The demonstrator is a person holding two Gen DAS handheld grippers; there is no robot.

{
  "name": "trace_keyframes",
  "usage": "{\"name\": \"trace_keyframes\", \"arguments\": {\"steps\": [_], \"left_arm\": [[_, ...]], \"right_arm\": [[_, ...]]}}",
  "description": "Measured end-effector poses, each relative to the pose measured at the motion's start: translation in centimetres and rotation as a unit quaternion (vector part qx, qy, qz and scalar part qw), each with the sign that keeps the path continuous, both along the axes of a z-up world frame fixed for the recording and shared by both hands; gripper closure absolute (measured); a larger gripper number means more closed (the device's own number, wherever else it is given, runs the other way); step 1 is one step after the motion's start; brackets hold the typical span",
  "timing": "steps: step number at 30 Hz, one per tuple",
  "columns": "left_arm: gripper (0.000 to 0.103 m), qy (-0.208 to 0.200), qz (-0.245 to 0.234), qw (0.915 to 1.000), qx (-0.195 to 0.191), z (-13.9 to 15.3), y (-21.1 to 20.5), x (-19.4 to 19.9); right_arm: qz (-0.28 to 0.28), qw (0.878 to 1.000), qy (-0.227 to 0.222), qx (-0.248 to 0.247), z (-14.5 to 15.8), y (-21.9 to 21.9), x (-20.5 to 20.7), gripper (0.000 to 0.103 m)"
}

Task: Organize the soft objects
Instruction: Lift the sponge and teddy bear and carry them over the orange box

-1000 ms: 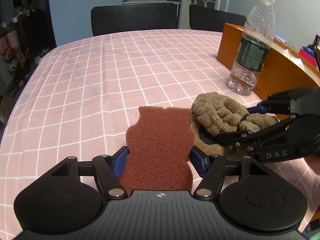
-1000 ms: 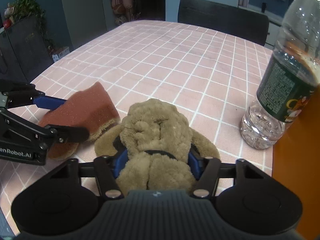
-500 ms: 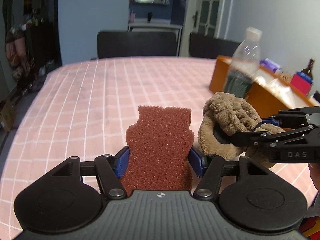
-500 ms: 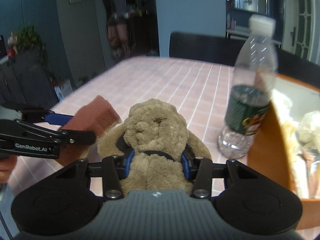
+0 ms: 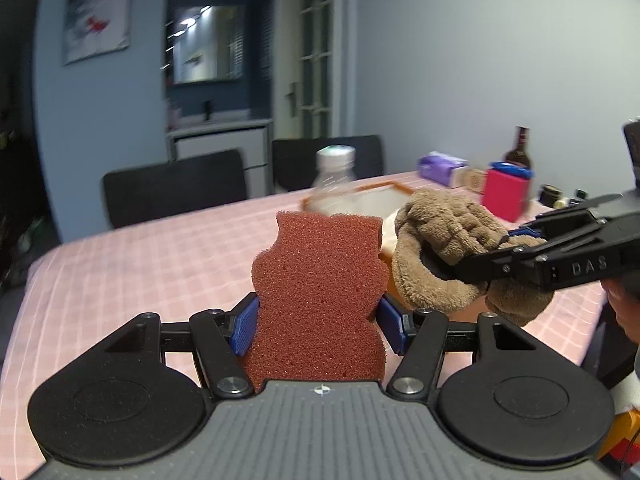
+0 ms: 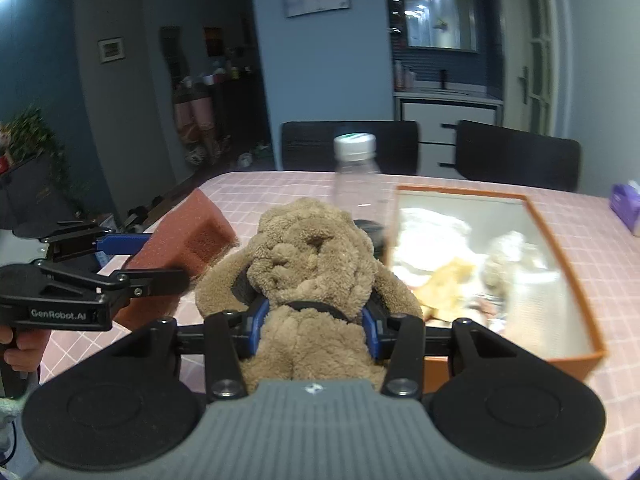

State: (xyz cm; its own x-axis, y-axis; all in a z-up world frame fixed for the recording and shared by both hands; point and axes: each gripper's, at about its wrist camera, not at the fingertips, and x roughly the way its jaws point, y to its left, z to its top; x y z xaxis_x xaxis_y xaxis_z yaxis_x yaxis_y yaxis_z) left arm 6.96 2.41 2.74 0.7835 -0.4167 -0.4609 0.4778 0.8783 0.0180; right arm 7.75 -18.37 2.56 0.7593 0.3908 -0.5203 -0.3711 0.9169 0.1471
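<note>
my right hand-held gripper (image 6: 314, 326) is clamping the plush (image 6: 316, 280), my left hand-held gripper (image 5: 318, 320) is squeezing the sponge (image 5: 318, 300), both clear of the desk (image 6: 592, 256). the box (image 6: 560, 240) is lying ahead and right of the plush, its long axis running away from me, so my right is nearer.

dim bluish indoor light; backgrounds smear with motion blur, fisheye bends the frame edges, glare whitens the open orange cardboard box (image 6: 556, 248) at right.

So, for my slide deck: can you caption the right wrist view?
Right gripper holding a tan plush toy near an orange box, left gripper alongside with a reddish-brown sponge.
</note>
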Motion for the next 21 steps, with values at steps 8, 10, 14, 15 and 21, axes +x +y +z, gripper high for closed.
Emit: {"name": "trace_keyframes", "arguments": {"steps": [8, 10, 14, 15, 21], "left_arm": [[0.031, -0.044, -0.059, 0.9965, 0.039, 2.3, -7.2, 2.0], [0.031, -0.053, -0.066, 0.9949, 0.055, 3.0, -9.1, 3.1], [0.031, -0.069, -0.071, 0.9903, 0.098, 3.9, -13.4, 5.9], [0.031, -0.07, -0.072, 0.9889, 0.109, 4.0, -14.4, 6.7], [0.031, -0.042, -0.086, 0.97, 0.224, 2.1, -20.5, 10.2]], "right_arm": [[-0.073, 0.997, 0.0, -0.027, 3.1, -6.2, 0.5, 0.058], [-0.088, 0.996, -0.002, -0.031, 3.5, -8.2, 1.7, 0.058], [-0.1, 0.995, -0.005, -0.031, 4.7, -10.7, 4.9, 0.058], [-0.097, 0.995, -0.001, -0.03, 4.8, -11.0, 6.0, 0.058], [-0.09, 0.994, 0.029, -0.063, 3.2, -12.0, 12.6, 0.057]]}}
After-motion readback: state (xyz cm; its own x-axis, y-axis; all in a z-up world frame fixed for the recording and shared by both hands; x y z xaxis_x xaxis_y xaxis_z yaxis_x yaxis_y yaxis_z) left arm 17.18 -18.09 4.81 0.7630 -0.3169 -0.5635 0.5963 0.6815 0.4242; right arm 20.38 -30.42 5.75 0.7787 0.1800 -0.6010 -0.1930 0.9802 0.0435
